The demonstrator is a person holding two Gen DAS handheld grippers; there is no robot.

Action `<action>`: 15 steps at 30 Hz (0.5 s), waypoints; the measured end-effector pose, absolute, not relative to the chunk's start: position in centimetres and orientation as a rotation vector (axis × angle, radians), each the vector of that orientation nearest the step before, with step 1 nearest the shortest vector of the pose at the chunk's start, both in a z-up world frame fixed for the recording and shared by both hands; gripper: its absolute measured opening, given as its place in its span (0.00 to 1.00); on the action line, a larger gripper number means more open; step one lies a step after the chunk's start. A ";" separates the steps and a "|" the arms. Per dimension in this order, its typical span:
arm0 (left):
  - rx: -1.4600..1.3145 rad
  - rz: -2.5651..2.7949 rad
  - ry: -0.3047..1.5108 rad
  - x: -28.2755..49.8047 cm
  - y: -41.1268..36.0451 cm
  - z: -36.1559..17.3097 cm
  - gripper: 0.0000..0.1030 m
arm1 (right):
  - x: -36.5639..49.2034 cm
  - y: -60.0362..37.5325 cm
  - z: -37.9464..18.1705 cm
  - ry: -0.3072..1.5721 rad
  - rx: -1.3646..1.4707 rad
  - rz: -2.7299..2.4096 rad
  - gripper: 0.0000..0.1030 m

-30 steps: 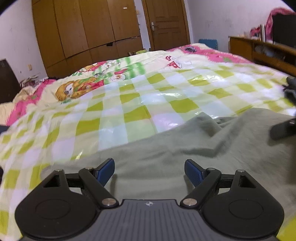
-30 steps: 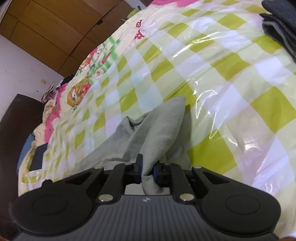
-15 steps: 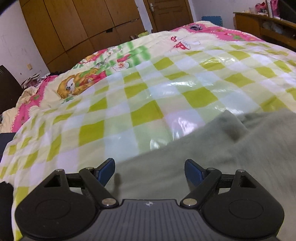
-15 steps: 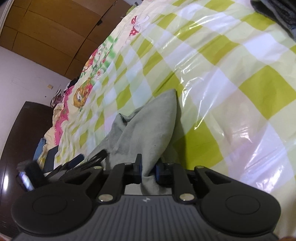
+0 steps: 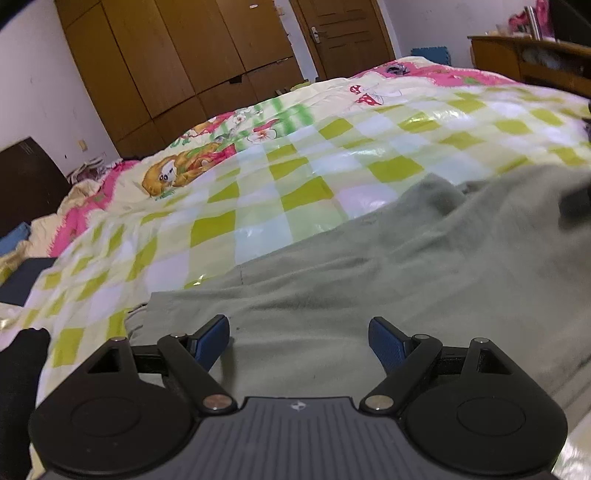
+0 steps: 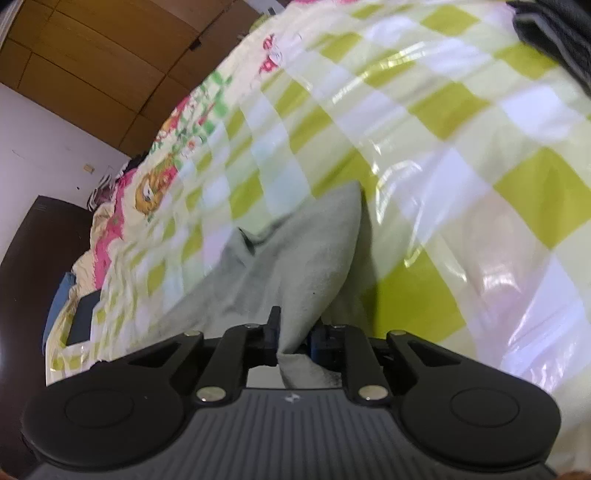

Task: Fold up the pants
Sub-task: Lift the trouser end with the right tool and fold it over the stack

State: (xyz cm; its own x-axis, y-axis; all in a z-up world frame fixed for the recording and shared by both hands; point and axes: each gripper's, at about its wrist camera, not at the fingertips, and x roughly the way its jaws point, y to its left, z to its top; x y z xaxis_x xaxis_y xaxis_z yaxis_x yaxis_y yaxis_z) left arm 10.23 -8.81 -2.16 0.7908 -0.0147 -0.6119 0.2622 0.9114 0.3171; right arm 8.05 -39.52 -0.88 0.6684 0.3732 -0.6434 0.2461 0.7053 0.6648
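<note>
1. Grey-green soft cotton pants (image 5: pixel 388 280) lie spread and rumpled across the shiny green-and-white checked plastic sheet (image 5: pixel 303 195) covering the bed; no finished fold shows yet.
2. On the left side, the left gripper (image 5: pixel 299 338) hovers low over the near edge of the pants with its blue pads wide apart, gripping nothing.
3. Further right, the right gripper (image 6: pixel 293 334) has a bunched ridge of the same fabric (image 6: pixel 303 266) between its nearly closed jaws, which are closing and pinch the cloth.
4. Judged from this, folding is at an early stage: one end is held, the left still needs a hold, and all folds remain.
5. Dark folded clothing (image 6: pixel 554 33) sits at the far right.
</note>
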 end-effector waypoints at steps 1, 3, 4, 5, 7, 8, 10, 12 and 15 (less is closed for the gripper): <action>0.412 -0.156 0.640 9.9 -8.8 -2.2 0.93 | 8.1 -39.4 -0.5 0.853 0.805 0.087 0.13; 0.430 -0.165 0.626 9.0 -8.8 -2.3 0.93 | 8.1 -38.8 0.1 0.840 0.792 0.104 0.12; 0.435 -0.173 0.624 8.7 -8.8 -2.3 0.93 | 8.1 -38.5 0.5 0.835 0.780 0.115 0.12; 0.438 -0.181 0.623 8.3 -8.7 -2.2 0.93 | 8.0 -38.1 0.8 0.831 0.770 0.123 0.12; 0.434 -0.194 0.625 7.8 -8.4 -2.0 0.93 | 8.0 -37.4 1.5 0.822 0.757 0.138 0.12; 0.431 -0.204 0.627 7.6 -8.1 -1.9 0.93 | 8.0 -36.9 1.9 0.818 0.749 0.148 0.12; 0.428 -0.221 0.629 7.0 -7.6 -1.6 0.93 | 8.1 -35.9 2.6 0.814 0.732 0.159 0.12; 0.422 -0.235 0.630 6.3 -6.7 -1.2 0.93 | 8.4 -34.7 3.4 0.817 0.707 0.172 0.12; 0.404 -0.250 0.633 5.3 -5.1 -0.7 0.93 | 9.0 -32.2 4.7 0.819 0.612 0.184 0.12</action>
